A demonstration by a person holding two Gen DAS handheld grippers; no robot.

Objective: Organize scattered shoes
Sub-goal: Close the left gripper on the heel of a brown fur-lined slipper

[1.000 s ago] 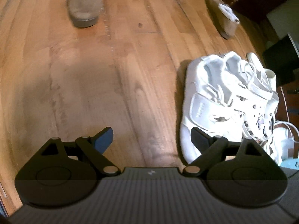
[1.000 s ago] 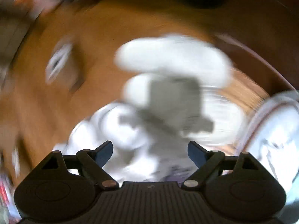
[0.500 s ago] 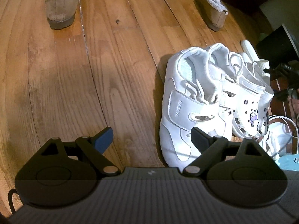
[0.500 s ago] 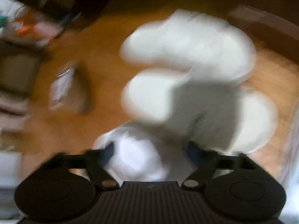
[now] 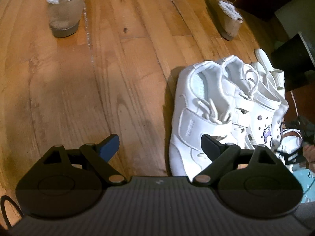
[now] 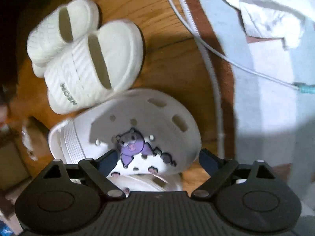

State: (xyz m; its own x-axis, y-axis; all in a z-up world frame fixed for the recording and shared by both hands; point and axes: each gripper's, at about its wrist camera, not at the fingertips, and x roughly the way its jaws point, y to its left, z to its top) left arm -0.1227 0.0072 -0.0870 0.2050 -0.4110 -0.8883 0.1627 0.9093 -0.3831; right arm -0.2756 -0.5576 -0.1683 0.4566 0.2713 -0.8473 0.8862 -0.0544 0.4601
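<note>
My left gripper (image 5: 158, 141) hangs open over bare wooden floor, nothing between its fingers. A pair of white sneakers (image 5: 196, 106) lies just right of it, with a white clog (image 5: 265, 118) against them. Two tan fleece-lined boots (image 5: 65, 13) (image 5: 226, 17) stand apart farther off. In the right wrist view my right gripper (image 6: 157, 154) is low over a white clog (image 6: 157, 118) with a purple charm (image 6: 132, 145). Its jaws are opening, with the clog's toe between them and the pads not pressing it. A second clog (image 6: 147, 182) shows underneath. A pair of white slides (image 6: 94, 63) lies just beyond.
A light blue cloth (image 6: 265, 118) with a white garment (image 6: 275, 15) on it covers the right side. White cables (image 6: 206, 49) run along its edge. Dark furniture (image 5: 295, 68) stands behind the sneakers. Open floor (image 5: 98, 78) stretches left of the sneakers.
My right gripper has dropped and rolled; its blurred view now sits sharp and close over the charm clog. The left gripper has drifted slightly, still open.
</note>
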